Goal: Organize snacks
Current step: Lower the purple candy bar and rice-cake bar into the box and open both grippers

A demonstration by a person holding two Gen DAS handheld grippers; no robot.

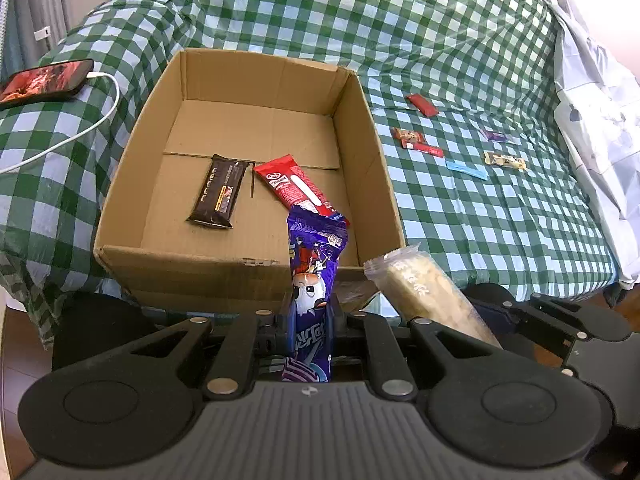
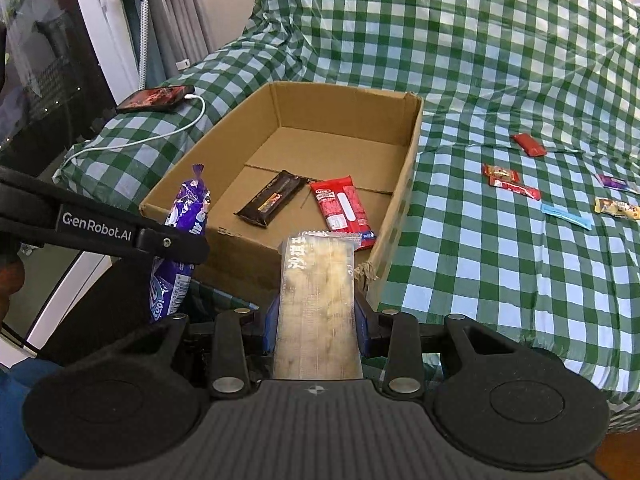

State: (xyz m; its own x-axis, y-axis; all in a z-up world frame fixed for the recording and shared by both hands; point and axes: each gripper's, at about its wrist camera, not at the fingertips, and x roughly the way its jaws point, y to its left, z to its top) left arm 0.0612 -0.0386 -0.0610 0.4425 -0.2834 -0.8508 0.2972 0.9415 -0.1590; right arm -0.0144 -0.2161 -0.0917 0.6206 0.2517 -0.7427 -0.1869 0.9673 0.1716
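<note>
Nearest, the left hand-held gripper [image 1: 310, 316] is clamped on a purple snack packet [image 1: 314, 264], and the right hand-held gripper [image 2: 316, 312] grips a clear-wrapped beige snack bar [image 2: 316, 300], both at the near wall of the cardboard box [image 1: 120, 196]. Inside the box lie a dark chocolate bar [image 1: 219, 192] and a red wafer packet [image 1: 298, 190]. Farther right, small snacks [image 1: 416, 142] lie scattered on the green checked bed cover [image 1: 480, 220].

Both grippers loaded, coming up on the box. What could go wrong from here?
1. The purple packet in the left gripper hangs over the red packet; released here, it may pile on top.
2. The beige bar in the right gripper sits at the cardboard box near corner; it could catch the wall and fall outside.
</note>
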